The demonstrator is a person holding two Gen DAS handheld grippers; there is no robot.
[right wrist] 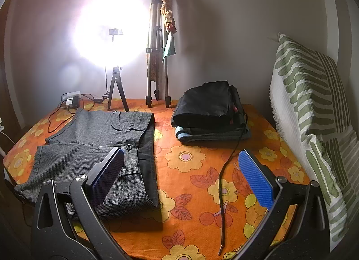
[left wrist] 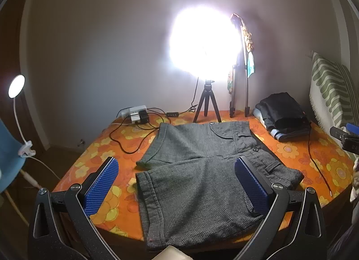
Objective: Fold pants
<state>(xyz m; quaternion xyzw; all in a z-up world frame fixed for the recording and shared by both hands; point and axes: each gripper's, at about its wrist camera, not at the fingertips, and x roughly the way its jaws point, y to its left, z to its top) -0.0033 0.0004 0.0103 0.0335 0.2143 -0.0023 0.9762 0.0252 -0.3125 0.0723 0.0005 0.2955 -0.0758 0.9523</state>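
Grey checked shorts (left wrist: 197,170) lie flat and spread on the orange flowered bedspread (left wrist: 291,152), legs to the left, waistband to the right. My left gripper (left wrist: 177,183) is open above the near leg, holding nothing. In the right wrist view the shorts (right wrist: 89,147) lie at the left with the dark waistband lining (right wrist: 147,161) showing. My right gripper (right wrist: 181,174) is open and empty over the bedspread (right wrist: 190,192), its left finger over the waistband end.
A stack of folded dark clothes (right wrist: 211,111) sits at the back right. A black cord (right wrist: 224,192) trails across the bedspread. A ring light on a tripod (right wrist: 116,93), a second tripod (right wrist: 157,58) and a power strip (left wrist: 134,114) stand at the back. A striped pillow (right wrist: 309,111) lines the right.
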